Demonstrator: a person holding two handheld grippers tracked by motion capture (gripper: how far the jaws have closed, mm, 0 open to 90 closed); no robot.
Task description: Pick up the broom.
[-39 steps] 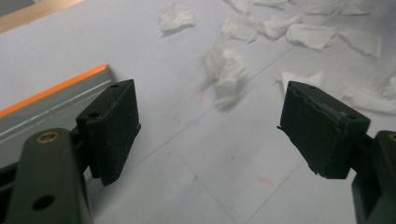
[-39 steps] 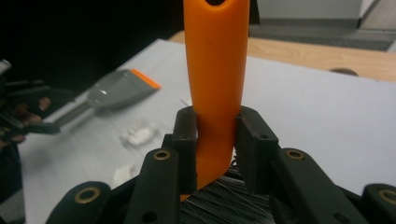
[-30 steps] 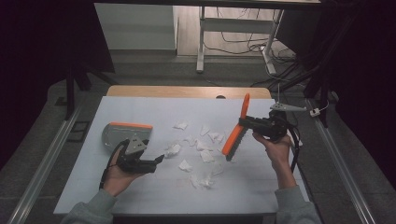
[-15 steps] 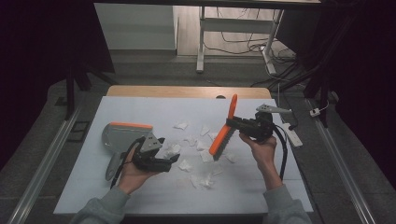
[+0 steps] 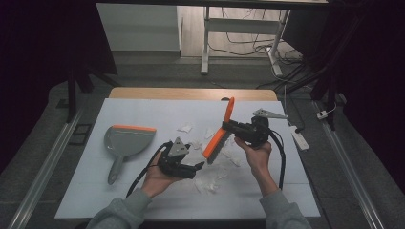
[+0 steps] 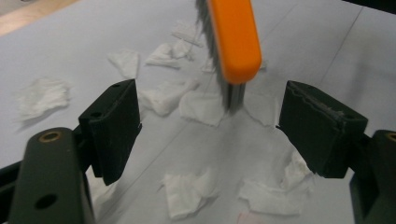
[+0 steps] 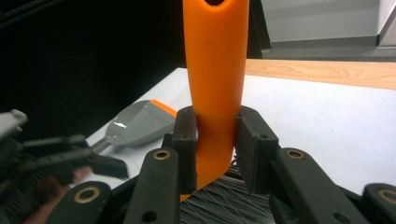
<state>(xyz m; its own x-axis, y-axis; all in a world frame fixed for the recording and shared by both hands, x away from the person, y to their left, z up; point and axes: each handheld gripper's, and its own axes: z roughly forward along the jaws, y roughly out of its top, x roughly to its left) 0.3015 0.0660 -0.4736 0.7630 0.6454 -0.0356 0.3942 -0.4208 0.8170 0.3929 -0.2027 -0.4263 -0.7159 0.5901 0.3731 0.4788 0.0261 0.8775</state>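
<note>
High view: white table cover [image 5: 143, 200]; grey dustpan [image 5: 125, 143] with orange lip, lying at left, handle toward the near edge; torn white paper scraps [image 5: 210, 179] scattered mid-table. Right gripper [image 5: 228, 128] clamps an orange brush [image 5: 218, 137], handle tilted up and away, bristle end down among the scraps. Left gripper [image 5: 197, 168], held low just left of the brush, jaws spread, nothing between them. Left gripper view: left gripper [image 6: 210, 126] with both black jaws wide apart; the brush [image 6: 233, 42] head, grey bristles down, touches the scraps [image 6: 187, 193] just beyond the jaws. Right gripper view: right gripper [image 7: 215, 144] closed tight on the brush [image 7: 215, 70] handle, pads on either side, bristles below; dustpan [image 7: 137, 123] lies far left; left gripper [image 7: 70, 154] blurred at left.
</note>
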